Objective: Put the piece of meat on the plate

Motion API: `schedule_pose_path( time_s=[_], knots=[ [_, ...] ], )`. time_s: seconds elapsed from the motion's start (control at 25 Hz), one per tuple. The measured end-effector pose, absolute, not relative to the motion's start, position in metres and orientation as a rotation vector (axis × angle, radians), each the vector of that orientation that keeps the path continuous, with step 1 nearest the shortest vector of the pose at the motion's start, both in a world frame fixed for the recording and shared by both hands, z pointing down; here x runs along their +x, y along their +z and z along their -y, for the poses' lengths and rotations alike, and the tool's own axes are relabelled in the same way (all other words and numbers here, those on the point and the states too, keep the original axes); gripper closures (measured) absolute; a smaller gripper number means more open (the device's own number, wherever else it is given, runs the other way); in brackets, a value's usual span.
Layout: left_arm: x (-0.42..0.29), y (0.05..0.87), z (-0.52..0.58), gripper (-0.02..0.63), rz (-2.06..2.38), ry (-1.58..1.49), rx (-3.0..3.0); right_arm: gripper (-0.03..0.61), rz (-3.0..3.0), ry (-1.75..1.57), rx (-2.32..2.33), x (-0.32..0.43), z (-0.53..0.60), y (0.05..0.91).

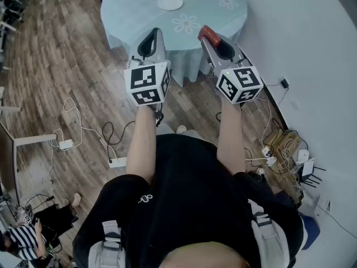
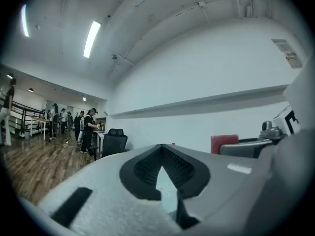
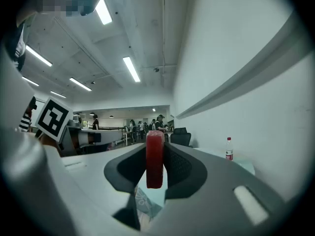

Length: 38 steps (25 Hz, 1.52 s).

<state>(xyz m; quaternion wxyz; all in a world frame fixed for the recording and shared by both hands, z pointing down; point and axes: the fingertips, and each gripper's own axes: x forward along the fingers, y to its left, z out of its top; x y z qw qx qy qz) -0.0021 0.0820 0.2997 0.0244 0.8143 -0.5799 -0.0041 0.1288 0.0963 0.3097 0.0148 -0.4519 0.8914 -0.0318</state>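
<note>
The fingers of the right gripper point(image 3: 155, 167) pinched the piece of meat point(image 3: 154, 154) by the near edge of the counter point(image 1: 134, 13). Those of the left gripper point(image 2: 162, 167) were pressed together, empty.

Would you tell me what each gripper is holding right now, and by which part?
The right gripper pinches the red piece of meat by its flat sides, one end sticking out past the tips. The left gripper is shut and empty.

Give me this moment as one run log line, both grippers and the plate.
right gripper: shut on piece of meat | left gripper: shut, empty | plate: bare, on table ahead | meat not yet placed
</note>
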Motion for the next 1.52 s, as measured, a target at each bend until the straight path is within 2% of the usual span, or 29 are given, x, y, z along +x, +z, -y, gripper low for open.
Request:
schedule_pose_path(
  time_s=[0.48,1.0,1.24,1.52],
  knots=[
    [0.007,0.297,-0.082,0.62,1.816,-0.004,2.528,0.476,-2.742,-0.136,-1.348,0.138,-0.092,0.307],
    [-0.03,0.305,-0.072,0.62,1.906,0.062,2.471,0.476,-2.726,-0.194,-1.286,0.125,-0.062,0.314],
    [-0.051,0.328,-0.018,0.62,1.89,0.078,2.424,0.476,-2.755,-0.235,-1.354,0.123,-0.014,0.337],
    [-0.034,0.353,0.095,0.618,1.766,0.11,2.47,0.476,-2.702,-0.251,-1.41,0.123,0.091,0.345]
  ],
)
